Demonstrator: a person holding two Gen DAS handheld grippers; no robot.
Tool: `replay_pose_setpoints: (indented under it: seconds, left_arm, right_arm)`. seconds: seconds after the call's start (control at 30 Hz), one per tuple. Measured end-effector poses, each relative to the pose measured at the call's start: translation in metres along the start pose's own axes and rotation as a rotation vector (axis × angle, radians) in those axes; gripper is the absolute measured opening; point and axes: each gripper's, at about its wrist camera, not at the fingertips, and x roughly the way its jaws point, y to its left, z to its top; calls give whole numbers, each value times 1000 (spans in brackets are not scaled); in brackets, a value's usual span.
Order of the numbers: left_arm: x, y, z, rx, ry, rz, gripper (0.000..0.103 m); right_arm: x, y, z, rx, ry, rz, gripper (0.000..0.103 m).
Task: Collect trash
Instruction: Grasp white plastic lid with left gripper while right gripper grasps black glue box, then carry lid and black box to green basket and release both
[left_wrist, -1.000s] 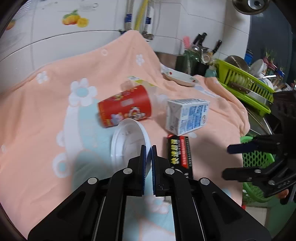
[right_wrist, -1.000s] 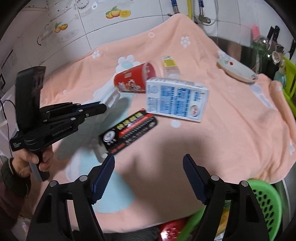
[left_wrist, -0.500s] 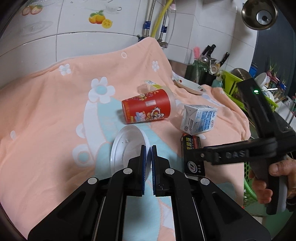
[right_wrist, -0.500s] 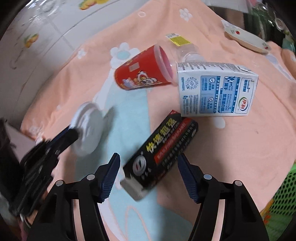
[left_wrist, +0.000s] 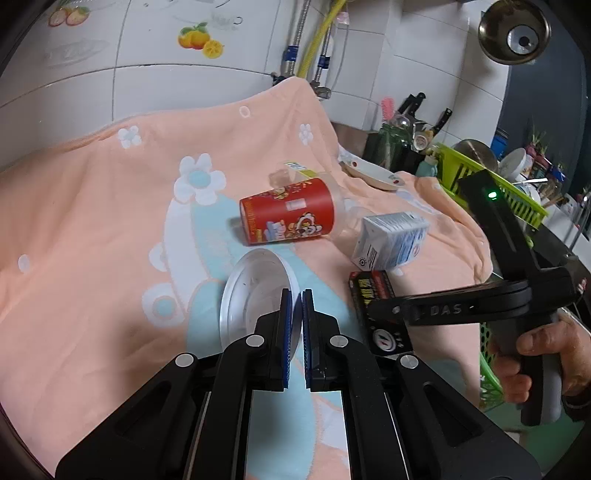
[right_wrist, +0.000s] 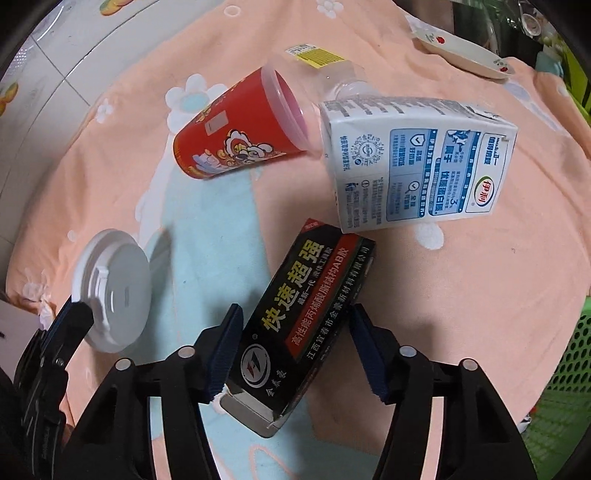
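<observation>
My left gripper (left_wrist: 294, 295) is shut on the rim of a white plastic lid (left_wrist: 255, 295) and holds it above the peach flowered cloth (left_wrist: 92, 229); the lid also shows in the right wrist view (right_wrist: 114, 291). My right gripper (right_wrist: 295, 325) is open, its fingers on either side of a black glue box (right_wrist: 306, 310), also seen in the left wrist view (left_wrist: 369, 291). A red cup (right_wrist: 240, 129) lies on its side. A white and blue milk carton (right_wrist: 417, 162) lies beside it. A clear plastic bottle (right_wrist: 332, 70) lies behind them.
A green perforated basket (right_wrist: 565, 373) stands below the cloth's right edge. A white dish (left_wrist: 369, 171) sits at the back of the cloth. A lime dish rack (left_wrist: 495, 188), knives and jars stand at the right. Tiled wall and pipes (left_wrist: 314, 44) are behind.
My right gripper has moved down and forward until its open fingers straddle the black box. My left gripper has kept the lid and pulled back a little.
</observation>
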Motion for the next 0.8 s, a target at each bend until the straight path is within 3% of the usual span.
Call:
replay_pose_setpoints:
  seconds: [0.03,0.17,0.23,0.33,0.4,0.6,0.8]
  left_arm:
    - [0,-2,1,3,-1,0,4]
    - [-1,-10,2,10,-7,-1,4]
    - [-2,-12,3,11,-8,0,4]
    - [-3,-13,3,12,-10,6,4]
    - [-4,-13,3,10,-10,8,4]
    - [-8,-10,0,0,-13,8,4]
    - [-11,-7,-3,-17,-17,5,4]
  right_arm:
    - [-1,-2,-1,-5,-4,6,51]
    - [-14,-13,-7,-25,-29,26,25]
    - [-15,-19,-9,-20,-22,45,22]
    - [-13,-20,-10,-13,-12,74,27]
    - [-11,-21,-10,12,-6,90,48]
    - [-1,-6,-4,39,2,63,58]
    - [11,18,0,-5,2,-62,63]
